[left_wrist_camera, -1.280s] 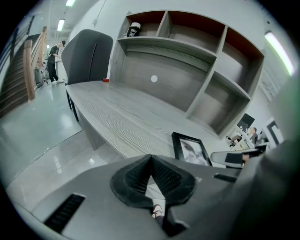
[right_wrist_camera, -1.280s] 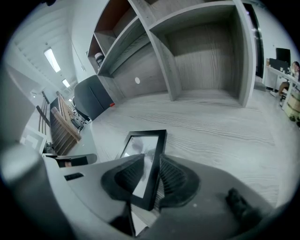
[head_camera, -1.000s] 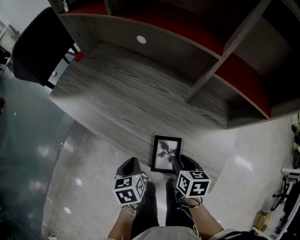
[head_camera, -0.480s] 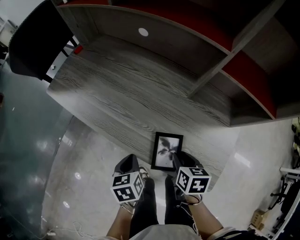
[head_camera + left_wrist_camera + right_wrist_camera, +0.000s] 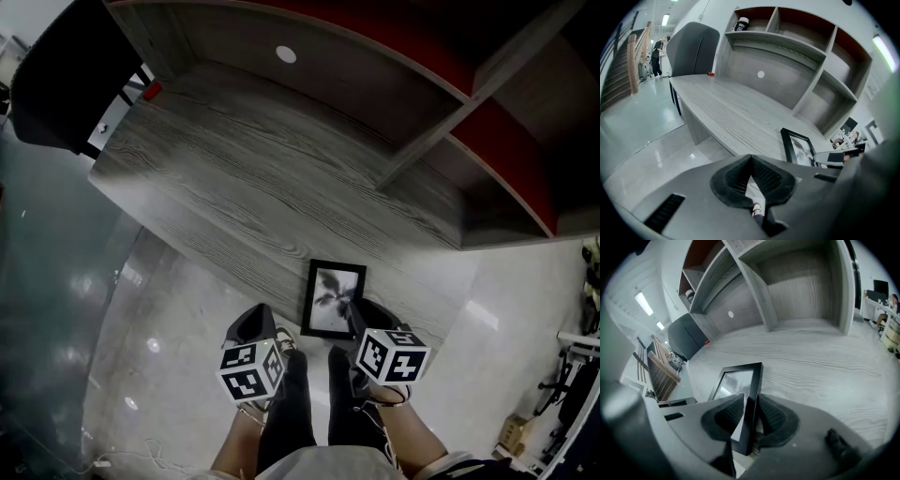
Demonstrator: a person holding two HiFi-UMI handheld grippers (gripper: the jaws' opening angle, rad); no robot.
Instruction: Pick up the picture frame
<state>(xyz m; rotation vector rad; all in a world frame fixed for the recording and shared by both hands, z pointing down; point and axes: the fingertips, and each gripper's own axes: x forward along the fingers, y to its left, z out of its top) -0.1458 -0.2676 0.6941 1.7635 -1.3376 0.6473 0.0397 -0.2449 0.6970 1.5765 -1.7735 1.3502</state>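
Note:
A black picture frame [image 5: 333, 298] with a pale plant print lies flat at the near edge of the grey wooden desk [image 5: 262, 178]. My right gripper [image 5: 361, 317] is at the frame's near right corner. In the right gripper view its jaws [image 5: 749, 405] have just been closing, with the frame's [image 5: 740, 380] right rail between the pads, which press on both sides of it. My left gripper [image 5: 258, 319] hangs just left of the frame, off the desk edge. Its pads [image 5: 751, 159] meet at the tips with nothing between them, and the frame [image 5: 799, 146] lies to their right.
A dark chair [image 5: 56, 84] stands at the desk's far left end, with a small red object [image 5: 150, 91] near it. Shelving with red backs [image 5: 487, 122] rises behind the desk, with a bottle [image 5: 740, 23] on a top shelf. The person's legs [image 5: 309, 412] stand on glossy floor below.
Both grippers keep their places beside the frame. Only the head view has drifted slightly, so the desk sits a little higher in the picture.

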